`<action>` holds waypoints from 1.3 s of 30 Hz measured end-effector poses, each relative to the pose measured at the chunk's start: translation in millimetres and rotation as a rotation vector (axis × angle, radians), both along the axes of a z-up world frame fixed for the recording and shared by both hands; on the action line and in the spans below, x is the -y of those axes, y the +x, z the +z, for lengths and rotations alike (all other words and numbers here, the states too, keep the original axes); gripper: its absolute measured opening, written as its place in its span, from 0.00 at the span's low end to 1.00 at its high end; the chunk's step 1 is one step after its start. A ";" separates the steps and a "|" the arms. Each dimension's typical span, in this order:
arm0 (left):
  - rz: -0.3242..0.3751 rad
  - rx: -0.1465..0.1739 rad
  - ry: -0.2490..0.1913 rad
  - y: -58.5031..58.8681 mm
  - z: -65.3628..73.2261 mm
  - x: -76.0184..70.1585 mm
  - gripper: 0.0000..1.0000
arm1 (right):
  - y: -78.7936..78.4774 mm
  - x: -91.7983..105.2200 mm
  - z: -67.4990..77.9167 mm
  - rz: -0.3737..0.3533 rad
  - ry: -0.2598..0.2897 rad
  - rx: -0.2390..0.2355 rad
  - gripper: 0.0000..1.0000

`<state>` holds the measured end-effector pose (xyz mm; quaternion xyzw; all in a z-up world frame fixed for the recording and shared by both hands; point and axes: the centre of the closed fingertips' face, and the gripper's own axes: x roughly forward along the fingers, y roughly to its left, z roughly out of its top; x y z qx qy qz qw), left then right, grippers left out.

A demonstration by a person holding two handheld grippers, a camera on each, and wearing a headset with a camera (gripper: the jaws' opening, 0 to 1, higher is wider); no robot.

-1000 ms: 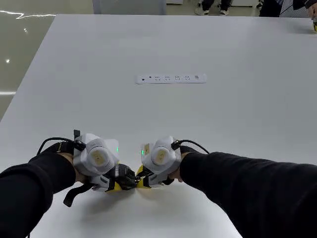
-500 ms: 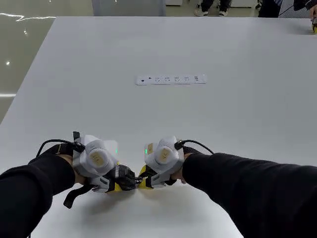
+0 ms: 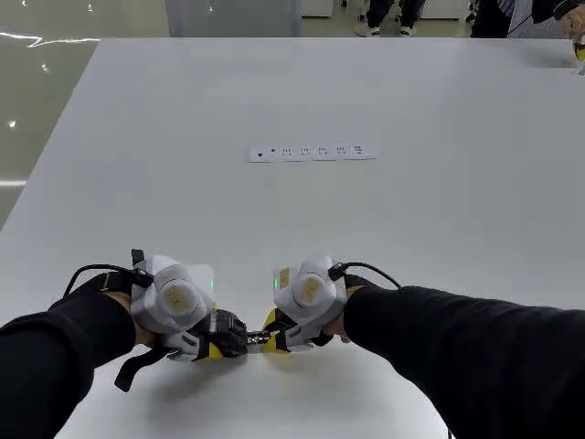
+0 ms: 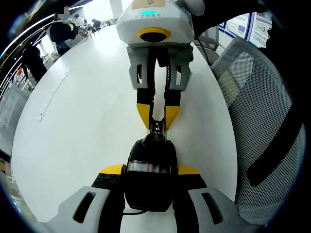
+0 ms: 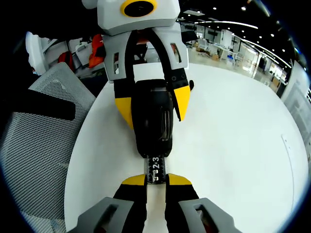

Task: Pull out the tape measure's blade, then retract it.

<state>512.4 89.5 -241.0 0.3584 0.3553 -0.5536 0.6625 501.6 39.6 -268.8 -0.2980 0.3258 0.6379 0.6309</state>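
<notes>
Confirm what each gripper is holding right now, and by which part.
The left gripper clamps the tape measure's black case across its sides. The right gripper pinches the blade near its tip, a short length pulled out.

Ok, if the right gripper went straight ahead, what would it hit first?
The right gripper would likely meet the tape measure's case, just ahead along the blade it pinches, in the left gripper.
</notes>
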 end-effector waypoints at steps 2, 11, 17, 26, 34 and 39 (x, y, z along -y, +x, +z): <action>-0.001 0.000 0.000 0.0 -0.1 0.1 0.33 | 0.1 1.0 -0.4 0.000 -0.001 0.000 0.10; 0.001 0.001 -0.002 0.0 0.1 0.3 0.33 | 0.0 6.0 0.0 -0.008 -0.004 0.001 0.10; 0.006 0.004 -0.007 0.6 -0.2 0.1 0.33 | 0.2 8.8 0.8 -0.008 -0.008 0.001 0.10; 0.008 0.003 -0.010 1.0 -0.4 0.0 0.33 | 0.4 12.1 0.8 -0.010 -0.014 -0.002 0.10; 0.010 0.004 -0.010 0.9 -0.5 0.3 0.33 | 0.7 16.2 0.9 -0.023 -0.011 -0.002 0.10; 0.010 0.003 -0.010 0.6 -0.2 0.6 0.33 | 1.3 19.2 0.8 -0.021 -0.009 0.002 0.10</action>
